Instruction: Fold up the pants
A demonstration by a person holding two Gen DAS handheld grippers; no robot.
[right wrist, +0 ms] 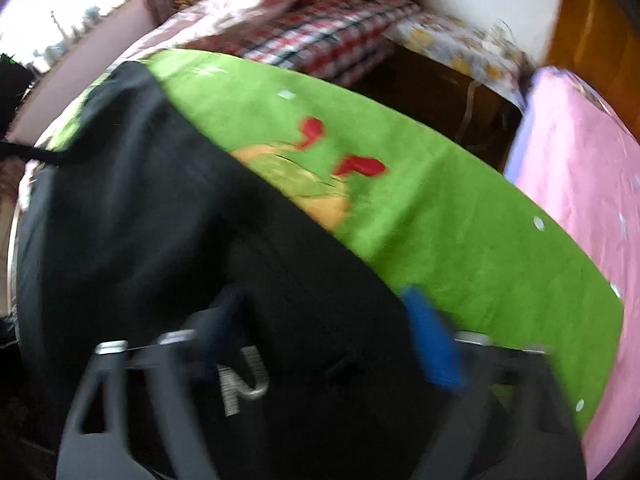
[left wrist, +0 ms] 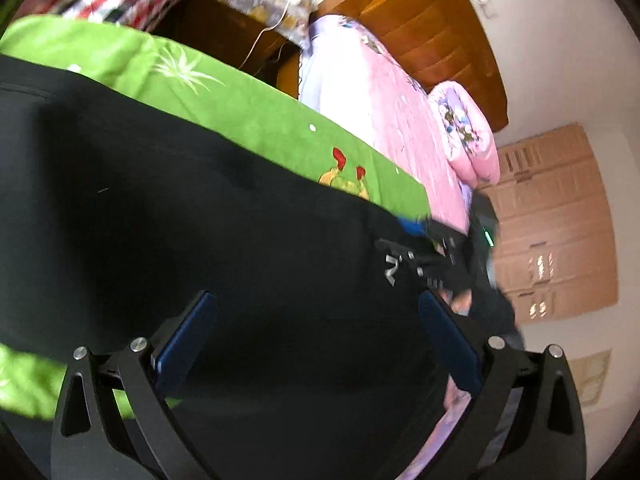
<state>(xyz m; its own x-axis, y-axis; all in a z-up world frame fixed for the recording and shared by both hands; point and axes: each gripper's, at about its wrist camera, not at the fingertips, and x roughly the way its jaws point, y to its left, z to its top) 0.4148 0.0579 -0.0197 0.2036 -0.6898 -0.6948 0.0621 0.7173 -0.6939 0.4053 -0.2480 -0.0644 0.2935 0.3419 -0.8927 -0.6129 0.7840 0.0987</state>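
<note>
Left wrist view — left tongs (left wrist: pixel 316 344): spread wide, blue pads apart, nothing pinched.
Left wrist view — black pants (left wrist: pixel 168 216): spread on green blanket (left wrist: pixel 256 120), filling the gap between the pads and beyond; long axis running from upper left to lower right.
Left wrist view — right tongs (left wrist: pixel 424 256): at the pants' right end, by white lettering (left wrist: pixel 390 270).
Right wrist view — right tongs (right wrist: pixel 324 332): blurred, blue pads well apart, over the pants (right wrist: pixel 132 208); grip on cloth impossible to tell.
Right wrist view — pants: stretching away to the upper left; pink bed (right wrist: pixel 584 168) at right.
</note>
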